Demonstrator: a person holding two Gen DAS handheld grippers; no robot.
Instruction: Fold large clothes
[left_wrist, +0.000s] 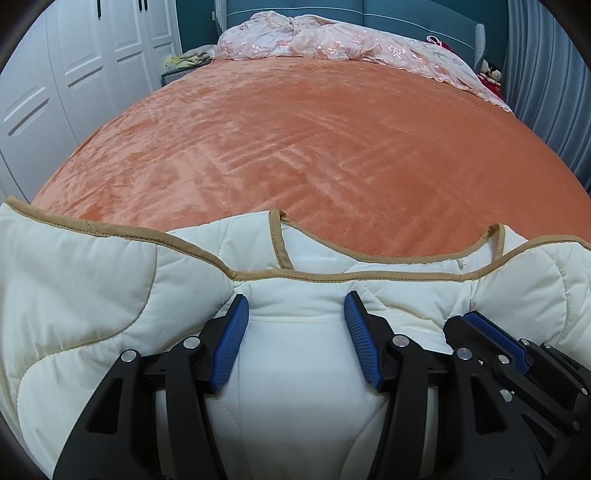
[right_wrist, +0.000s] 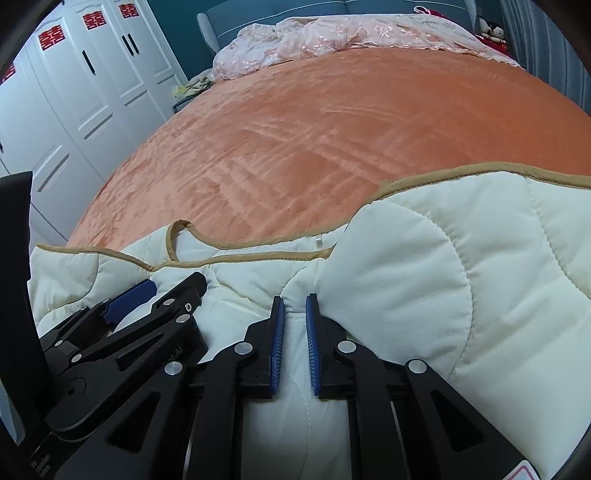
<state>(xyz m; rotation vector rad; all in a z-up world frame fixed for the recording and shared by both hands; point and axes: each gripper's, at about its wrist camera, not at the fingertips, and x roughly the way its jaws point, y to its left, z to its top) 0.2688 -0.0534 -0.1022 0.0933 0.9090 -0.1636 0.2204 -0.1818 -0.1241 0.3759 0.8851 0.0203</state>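
At the near edge of the bed (left_wrist: 295, 147), a cream quilted garment (left_wrist: 92, 295) with tan binding lay bunched under both grippers, its collar opening facing the far end. The left gripper (left_wrist: 295, 306) had its blue-padded fingers (left_wrist: 231, 343) standing well apart, with a puffed ridge of the cream fabric rising between them; whether the pads pressed on it could not be told, and it read more as loose straddling than a grip. The right gripper (right_wrist: 294, 306), just beside it, had its fingers (right_wrist: 277, 347) drawn almost together on a narrow pleat of the same fabric, which looked pinched between the pads.

By the look of it, the folding was at an early stage. The garment was still a rumpled heap, side panels bulging to left and right, no crisp fold line or squared-off shape anywhere. Spreading it flat, bringing the sides in and doubling it over all seemed left to do, though the part of the garment nearest the cameras was hidden under the tools.

The bed was covered by an orange plush blanket (right_wrist: 332, 129), streaked with nap marks and bare across its middle. At the head end lay a crumpled pink embroidered quilt (left_wrist: 332, 40) against a teal headboard (left_wrist: 406, 18). White wardrobe doors (right_wrist: 92, 74) with red paper cut-outs stood along the left side, a grey curtain (left_wrist: 546, 74) on the right.
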